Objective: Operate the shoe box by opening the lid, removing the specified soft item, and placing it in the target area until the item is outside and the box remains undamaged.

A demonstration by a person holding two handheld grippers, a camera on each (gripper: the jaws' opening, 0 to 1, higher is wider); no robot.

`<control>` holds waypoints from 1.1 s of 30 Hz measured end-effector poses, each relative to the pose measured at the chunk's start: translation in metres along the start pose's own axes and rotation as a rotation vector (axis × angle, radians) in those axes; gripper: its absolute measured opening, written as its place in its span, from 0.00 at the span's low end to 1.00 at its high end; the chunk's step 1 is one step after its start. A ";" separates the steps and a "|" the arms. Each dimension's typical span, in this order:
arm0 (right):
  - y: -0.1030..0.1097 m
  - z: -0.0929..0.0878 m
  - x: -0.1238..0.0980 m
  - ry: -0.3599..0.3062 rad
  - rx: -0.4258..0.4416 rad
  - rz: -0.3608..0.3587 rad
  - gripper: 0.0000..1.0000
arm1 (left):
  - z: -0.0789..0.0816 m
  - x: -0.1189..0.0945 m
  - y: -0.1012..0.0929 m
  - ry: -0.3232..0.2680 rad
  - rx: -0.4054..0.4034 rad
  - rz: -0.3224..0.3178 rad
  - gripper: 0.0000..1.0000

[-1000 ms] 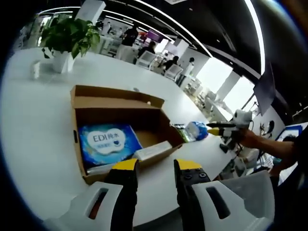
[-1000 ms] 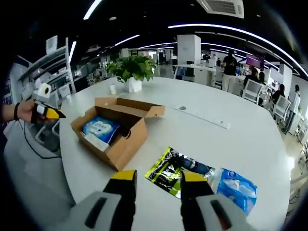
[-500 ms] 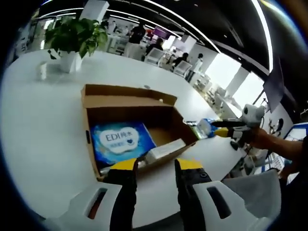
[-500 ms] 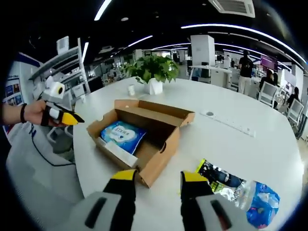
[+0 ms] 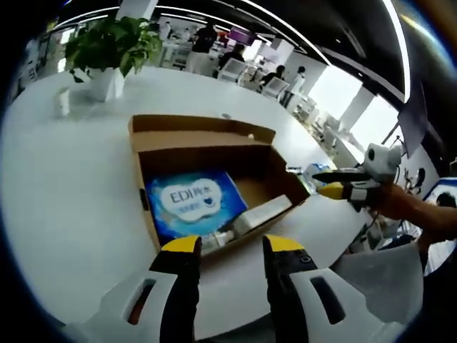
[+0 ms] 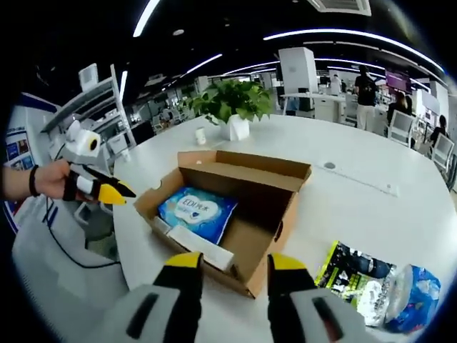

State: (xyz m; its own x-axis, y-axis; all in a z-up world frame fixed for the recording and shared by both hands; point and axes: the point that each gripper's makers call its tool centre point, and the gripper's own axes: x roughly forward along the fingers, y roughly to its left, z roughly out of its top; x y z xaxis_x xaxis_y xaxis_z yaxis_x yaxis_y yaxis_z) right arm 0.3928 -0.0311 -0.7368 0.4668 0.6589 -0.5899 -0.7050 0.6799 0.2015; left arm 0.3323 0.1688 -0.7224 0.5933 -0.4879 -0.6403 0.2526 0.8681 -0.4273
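Cardboard shoe box (image 6: 235, 214), brown with its lid folded back, sits on the round white table (image 6: 357, 193); a blue soft tissue pack (image 6: 198, 213) lies inside it. Left gripper (image 5: 230, 251) and right gripper (image 6: 230, 266) hover before it, jaws apart, holding nothing. Crinkled blue and black plastic packets (image 6: 378, 282) lie rightward.

We saw the shoe box (image 5: 214, 182) (image 6: 235, 214), plain brown cardboard, sitting open on the white table (image 5: 64, 186) (image 6: 357, 193), its lid (image 5: 200, 132) (image 6: 246, 166) folded back along the far side. Inside lay a blue soft pack (image 5: 193, 204) (image 6: 198, 212) with a white cloud-shaped label reading EDI, flat on the box floor against one end. Next to it a white slim carton (image 5: 263, 213) (image 6: 200, 246) lay along the near wall. The box walls looked intact, no tears visible.
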 end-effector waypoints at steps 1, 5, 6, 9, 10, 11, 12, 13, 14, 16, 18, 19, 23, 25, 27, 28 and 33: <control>0.001 0.000 0.001 0.000 0.002 0.001 0.33 | 0.000 0.000 0.002 0.002 0.002 0.007 0.34; 0.006 0.000 0.011 0.006 0.016 0.014 0.32 | 0.002 0.004 0.010 0.023 0.035 0.050 0.33; 0.008 0.001 0.013 0.008 0.019 0.016 0.32 | 0.003 0.004 0.012 0.026 0.041 0.061 0.33; 0.012 0.008 0.022 0.008 0.031 0.028 0.32 | 0.005 0.009 0.015 0.055 0.084 0.094 0.33; 0.014 0.011 0.025 0.007 0.034 0.032 0.32 | 0.005 0.012 0.017 0.072 0.102 0.107 0.33; 0.015 0.013 0.028 0.007 0.036 0.035 0.32 | 0.004 0.014 0.018 0.084 0.117 0.118 0.33; 0.016 0.015 0.031 0.008 0.037 0.038 0.32 | 0.004 0.017 0.020 0.098 0.133 0.131 0.33; 0.018 0.017 0.034 0.010 0.039 0.042 0.32 | 0.004 0.019 0.021 0.109 0.141 0.139 0.33; 0.019 0.018 0.037 0.010 0.037 0.044 0.32 | 0.004 0.021 0.024 0.124 0.156 0.158 0.33; 0.021 0.020 0.042 0.014 0.037 0.052 0.32 | 0.005 0.023 0.027 0.140 0.185 0.181 0.33; 0.024 0.022 0.047 0.015 0.037 0.057 0.32 | 0.004 0.025 0.031 0.164 0.211 0.211 0.33; 0.025 0.023 0.049 0.016 0.037 0.059 0.32 | 0.004 0.028 0.033 0.173 0.220 0.219 0.34; 0.027 0.023 0.058 0.029 0.036 0.065 0.31 | 0.002 0.034 0.036 0.199 0.215 0.234 0.34; 0.029 0.023 0.063 0.035 0.038 0.071 0.31 | 0.001 0.038 0.038 0.209 0.214 0.241 0.34; 0.030 0.023 0.067 0.043 0.040 0.074 0.31 | 0.000 0.040 0.040 0.220 0.217 0.254 0.34; 0.030 0.023 0.069 0.047 0.040 0.075 0.31 | 0.000 0.041 0.042 0.224 0.221 0.261 0.34; 0.028 0.020 0.084 0.080 0.065 0.076 0.30 | 0.002 0.049 0.048 0.251 0.237 0.283 0.34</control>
State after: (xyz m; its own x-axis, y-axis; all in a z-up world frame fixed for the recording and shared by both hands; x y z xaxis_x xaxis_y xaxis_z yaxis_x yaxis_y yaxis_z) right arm 0.4230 0.0497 -0.7647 0.3668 0.6834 -0.6312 -0.6994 0.6499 0.2973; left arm 0.3744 0.1865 -0.7729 0.4681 -0.2097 -0.8585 0.2926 0.9534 -0.0733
